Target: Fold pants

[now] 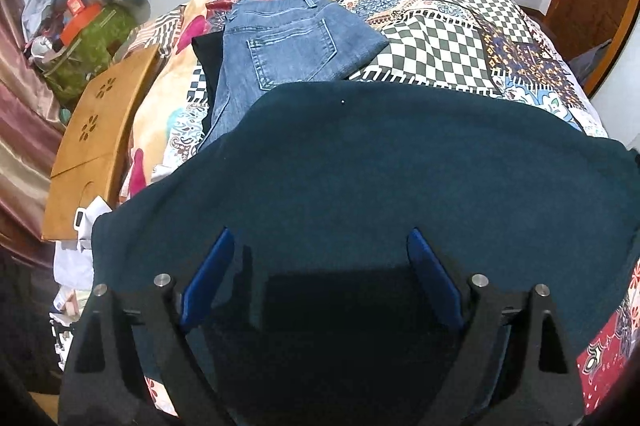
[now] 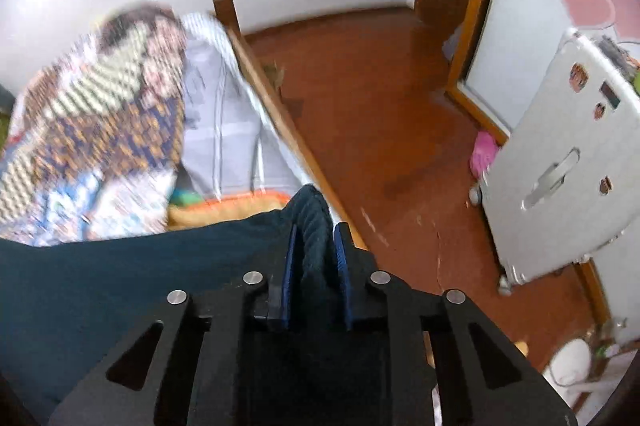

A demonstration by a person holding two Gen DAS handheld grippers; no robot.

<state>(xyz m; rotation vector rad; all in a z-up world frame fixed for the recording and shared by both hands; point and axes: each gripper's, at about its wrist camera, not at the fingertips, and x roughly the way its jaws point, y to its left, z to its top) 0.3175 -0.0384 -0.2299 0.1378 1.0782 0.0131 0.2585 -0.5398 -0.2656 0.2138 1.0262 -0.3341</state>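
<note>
The dark teal pants (image 1: 400, 177) are found spread flat across the lower half of the left wrist view, lying on a bed covered by a patchwork bedspread (image 1: 432, 37). In the right wrist view the same pants (image 2: 120, 274) fill the lower left of the frame, their edge reaching the wooden bed rail (image 2: 272, 97).

The left claw (image 1: 320, 282) is seen with its jaws set wide apart above the cloth; nothing is pinched between them, and contact with the fabric cannot be confirmed. The right claw (image 2: 316, 266) is seen nearly closed, a bunched ridge of the pants' edge clamped between its blue pads (image 2: 290, 266) at the lower centre of the frame.

The step in hand is judged to be the taking of grip points before a fold: one edge is secured, the other is not yet taken.

The next move is judged to call for the left claw to be lowered onto a matching edge and closed, so that both points can be lifted and carried over together. An uneven lift would likely skew the fold.

A pair of blue jeans (image 1: 280, 45) is noted upper centre, well clear of the work, partly overlapped by the pants at its lower end.
</note>
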